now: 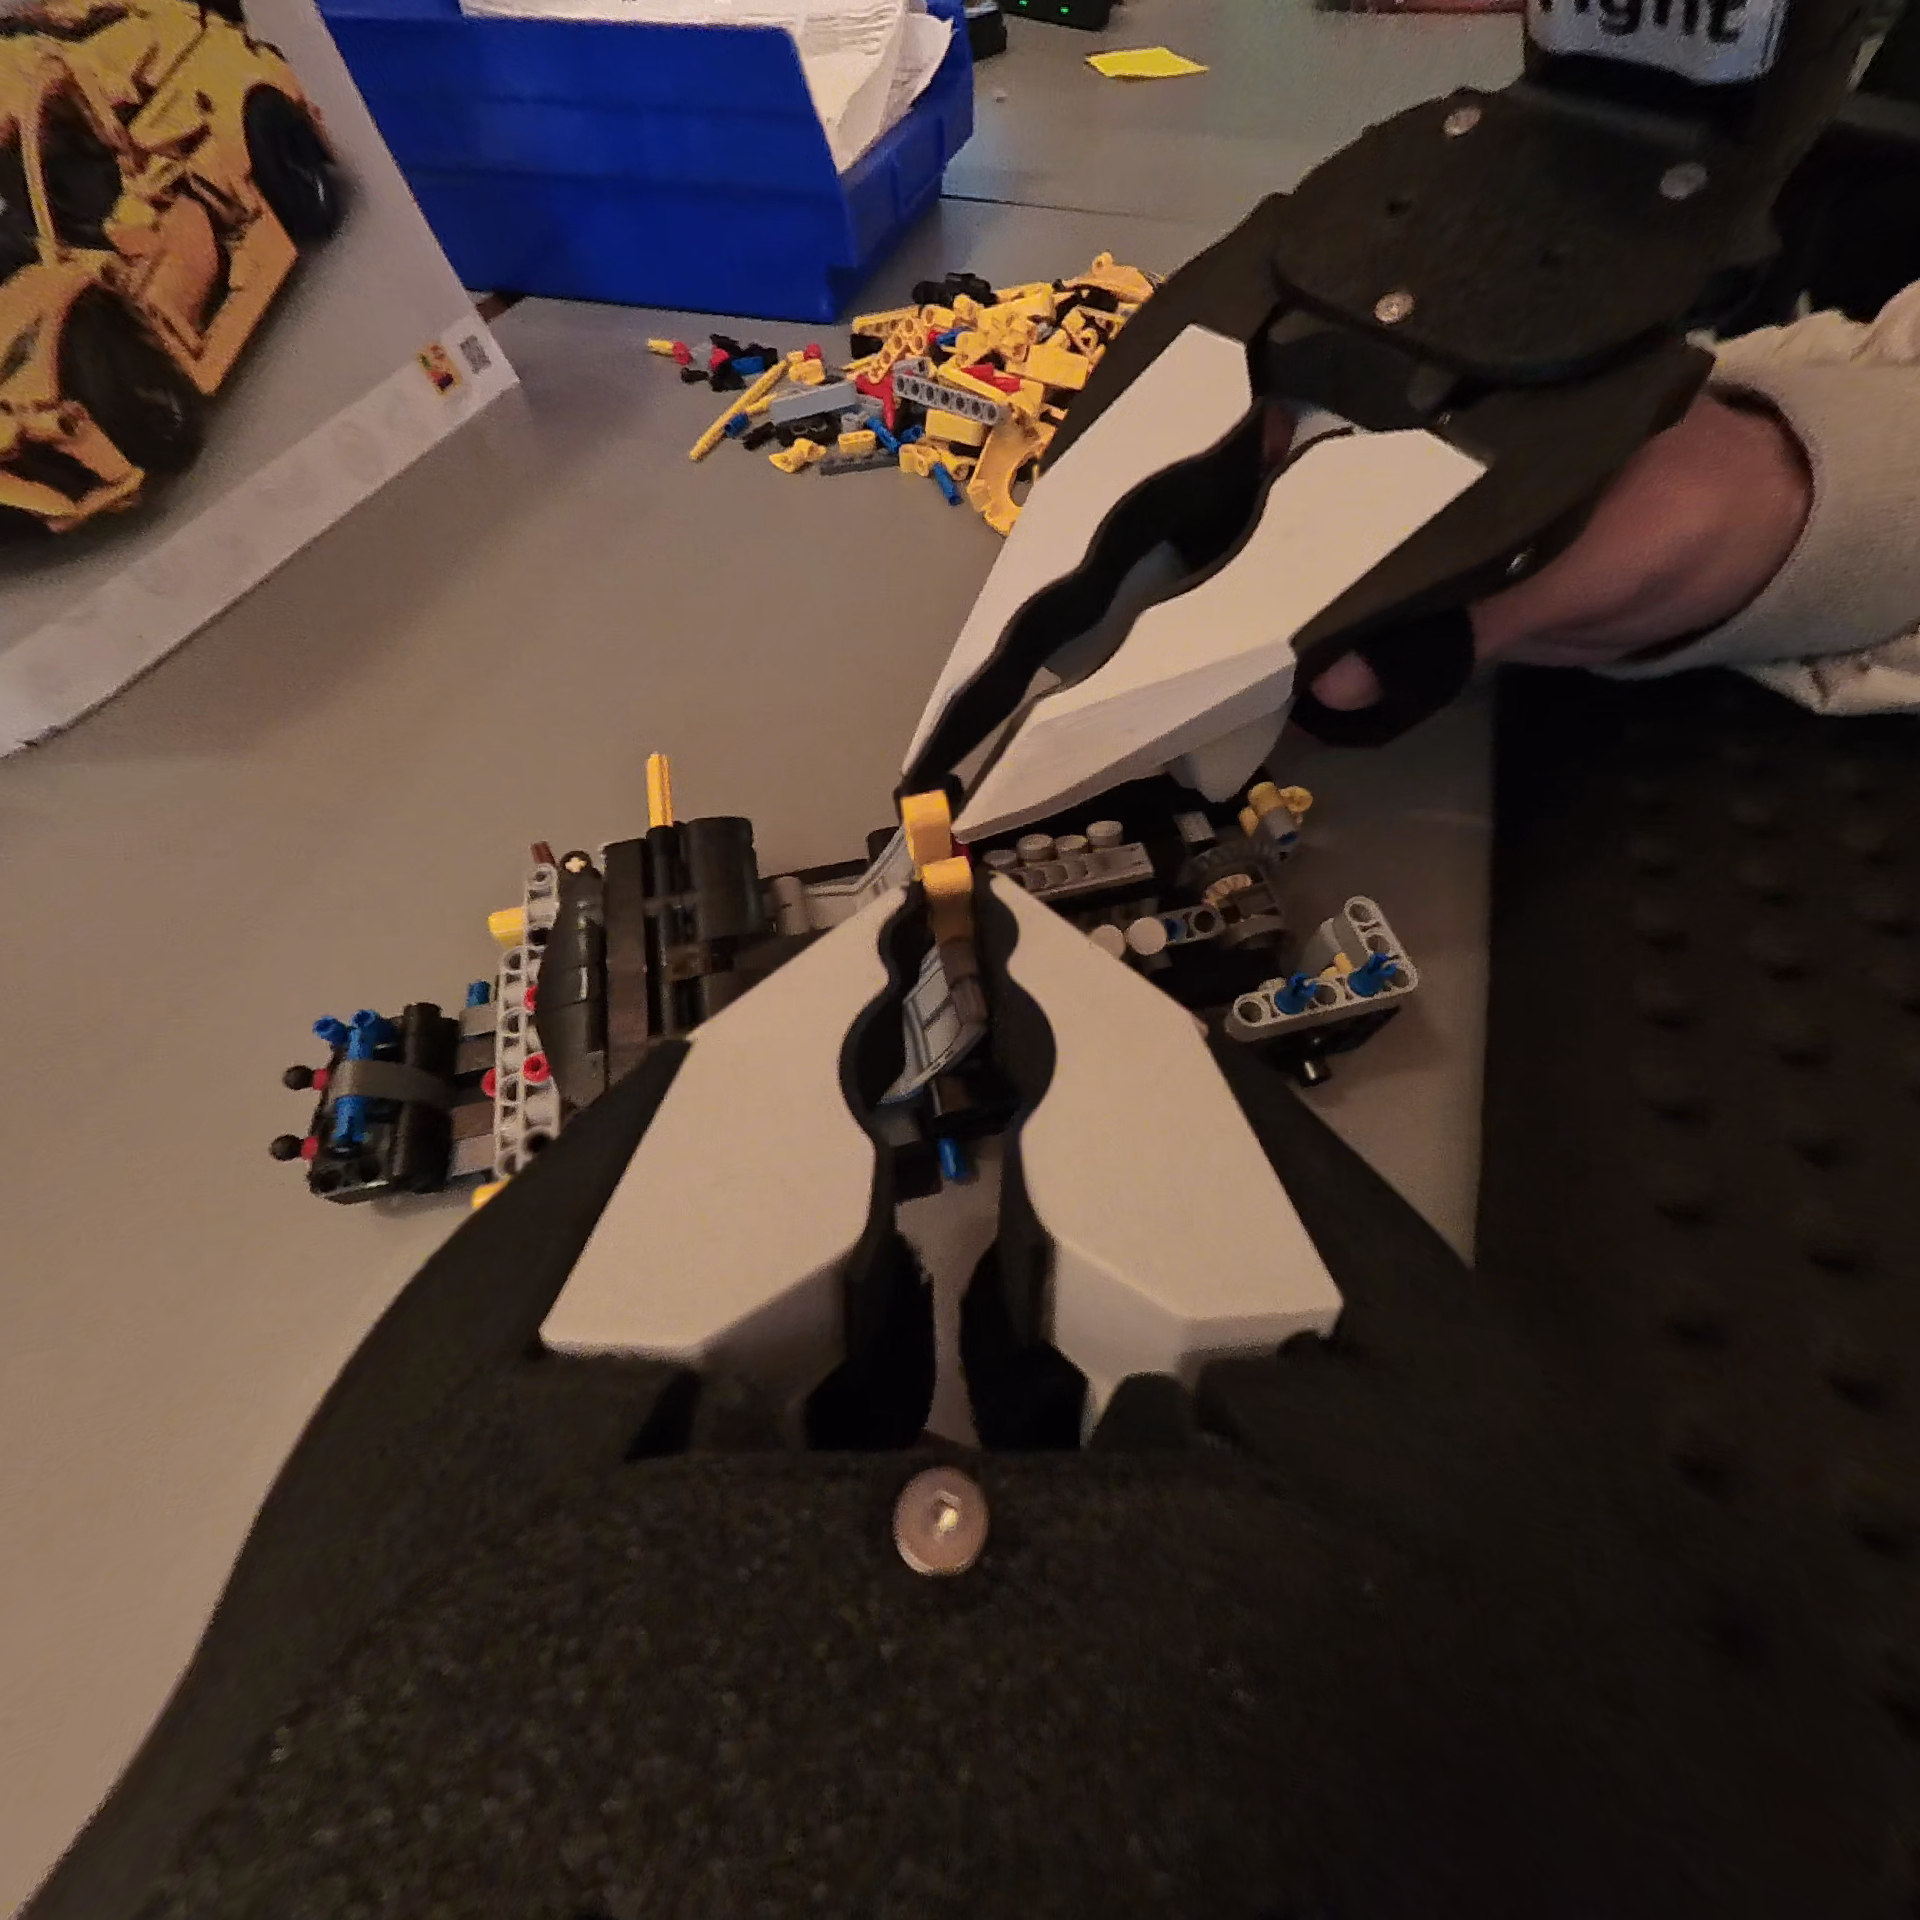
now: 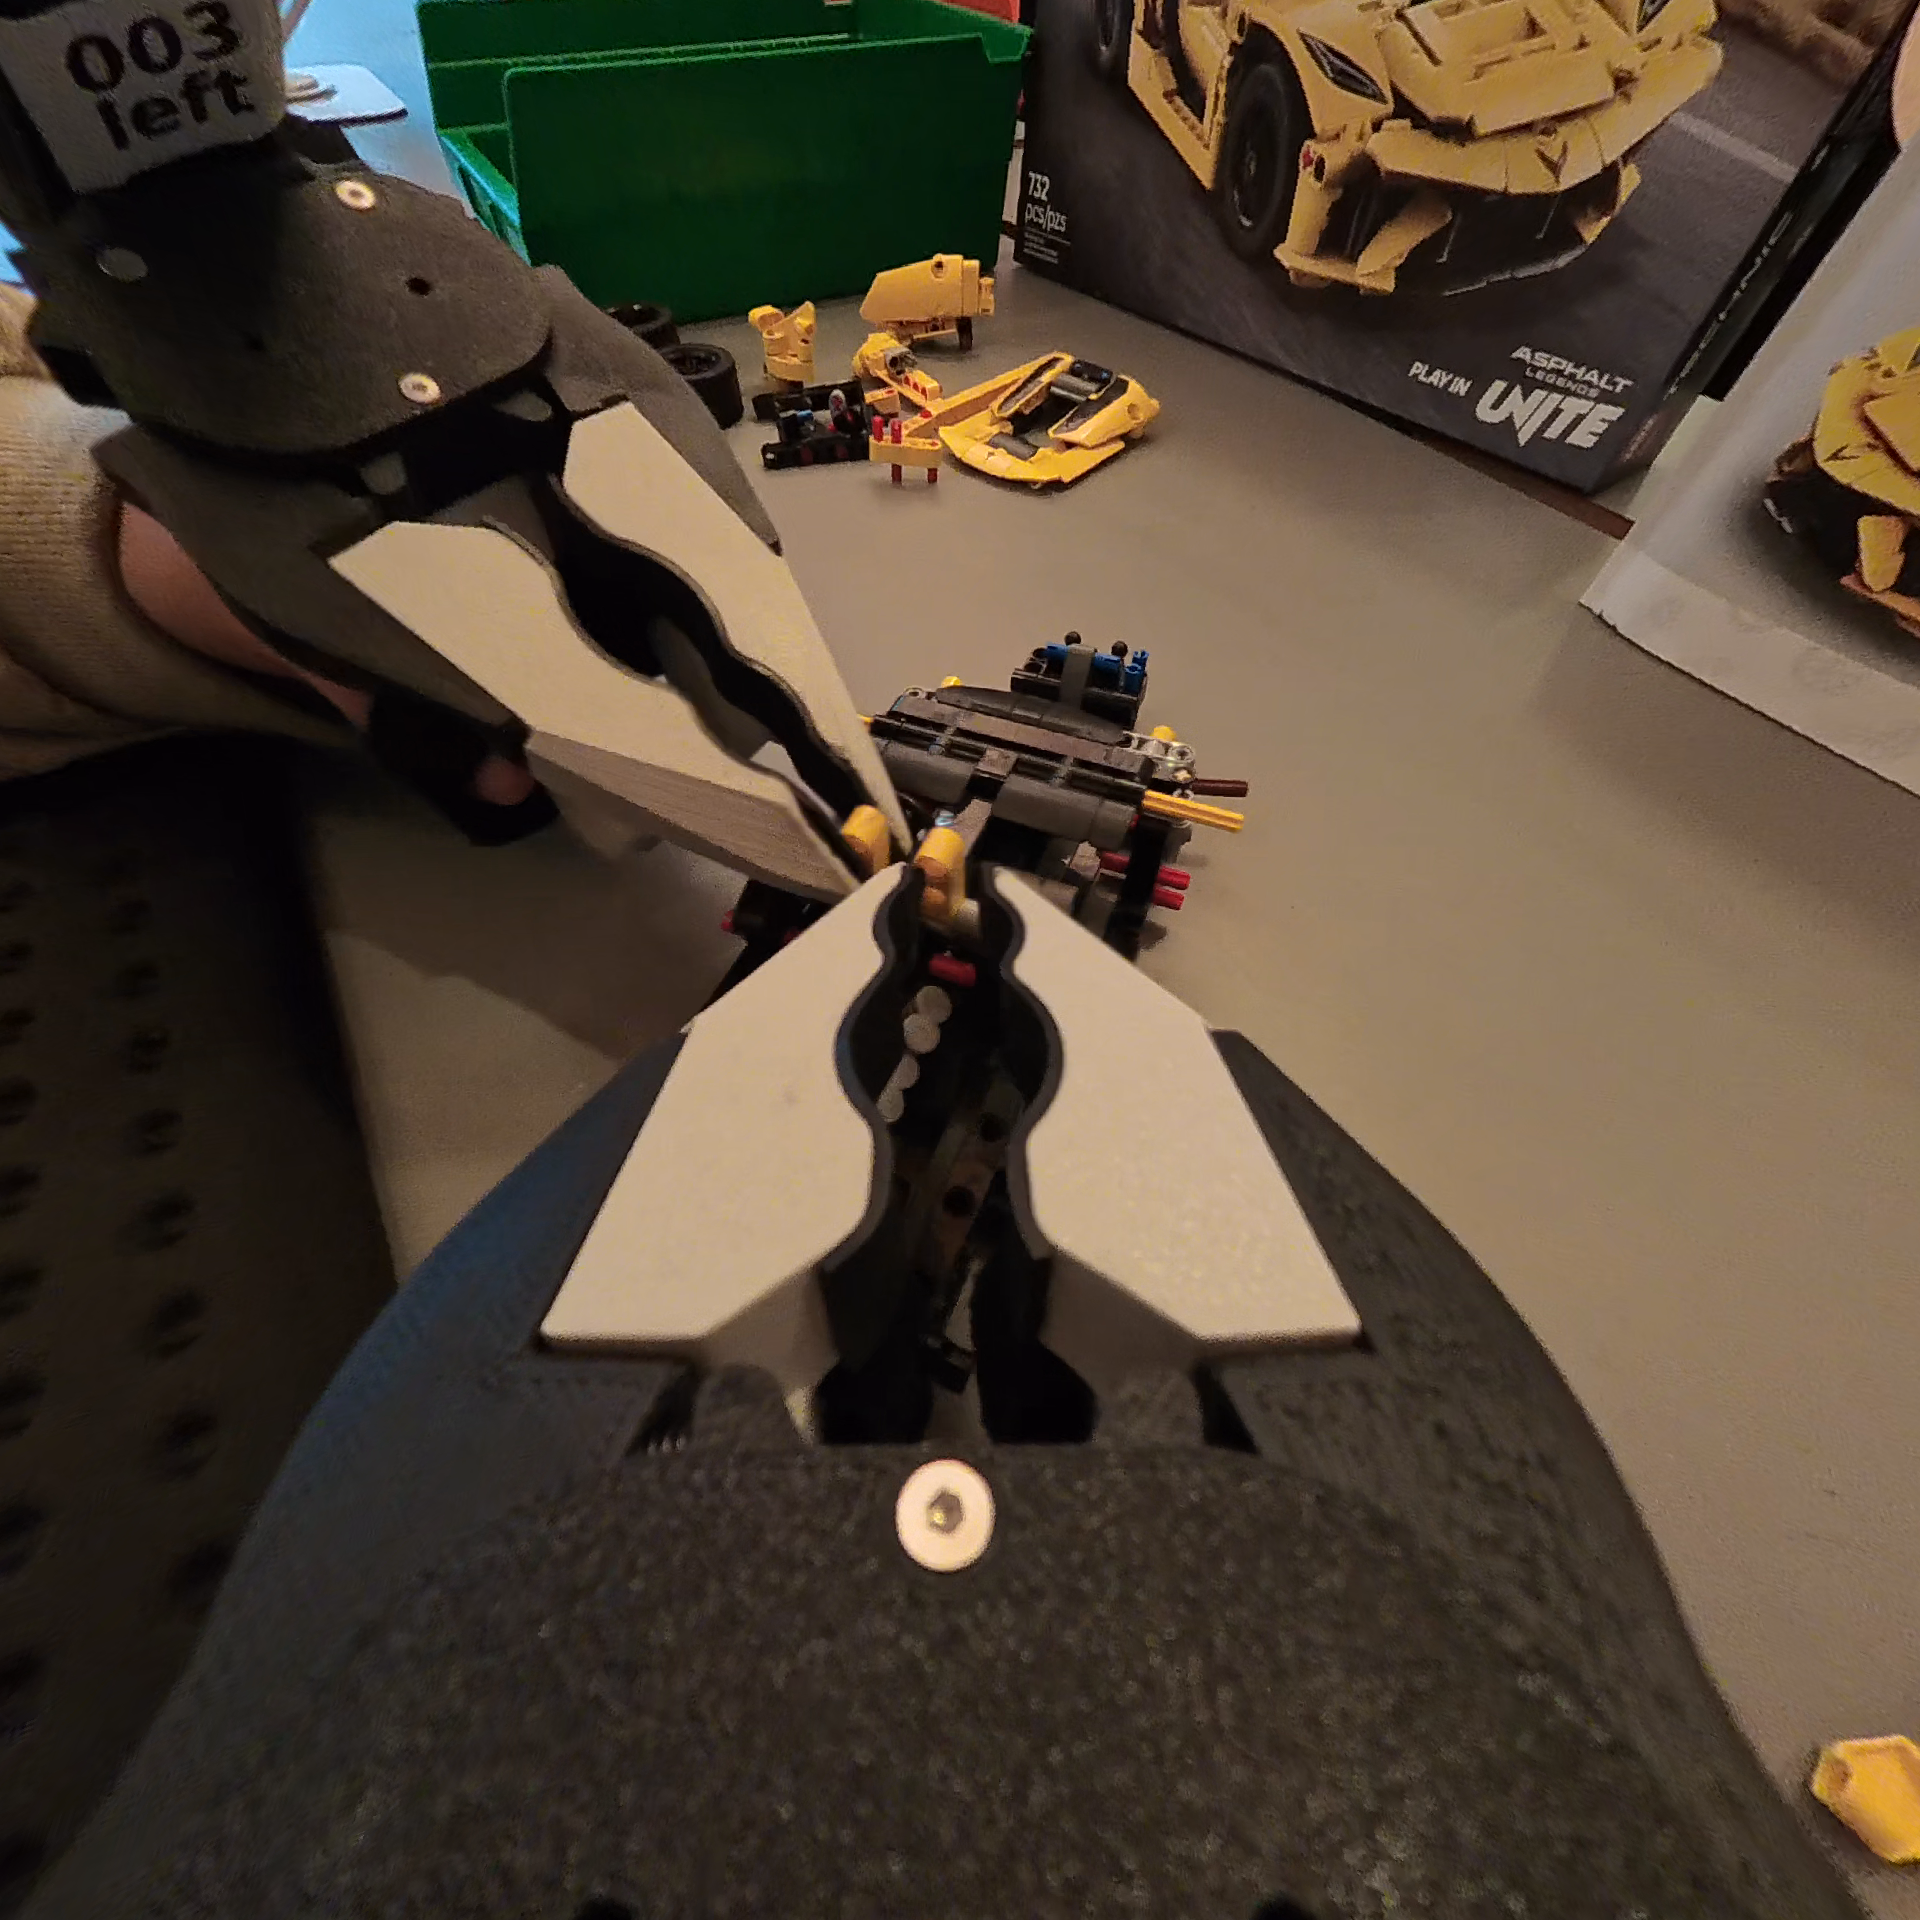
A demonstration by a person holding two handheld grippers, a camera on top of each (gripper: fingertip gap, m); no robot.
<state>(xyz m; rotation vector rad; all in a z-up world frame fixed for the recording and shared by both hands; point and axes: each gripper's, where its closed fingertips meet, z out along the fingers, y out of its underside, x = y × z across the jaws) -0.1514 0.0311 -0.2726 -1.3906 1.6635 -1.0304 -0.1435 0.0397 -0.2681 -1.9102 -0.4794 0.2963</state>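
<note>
- Left gripper (image 1: 948, 883): fingers drawn narrow, clamped on a small yellow connector piece (image 1: 948, 896) at their tips; the piece sits on top of the partly built toy car frame (image 1: 644, 966).
- Right gripper (image 2: 940, 878): fingers likewise narrow, pinching a second yellow connector (image 2: 940, 857) just beside the first. The two grippers meet tip to tip over the middle of the frame (each shows in the other's view).
- Toy car frame: a long black and grey plastic assembly with blue, red and yellow pins, lying flat on the grey table (image 1: 623, 644) directly below both grippers.
- Handling, as a judgement: the frame looks light and stiff, but its press-fit joints probably part under twisting. The yellow connectors are small, hard and smooth, so they may slip or pivot in a tip grasp; holding across their flat sides seems safest.
- Surroundings, left wrist view: a loose pile of yellow bricks (image 1: 977, 374) beyond the frame, a blue bin (image 1: 644, 177) with papers, and a printed sheet picturing a yellow car (image 1: 156, 260).
- Surroundings, right wrist view: a green bin (image 2: 727, 156), yellow car-body sections (image 2: 1039, 416) with black tyres (image 2: 707, 374) near them, the product box (image 2: 1455, 208), and a lone yellow piece (image 2: 1870, 1792) at the lower right.
</note>
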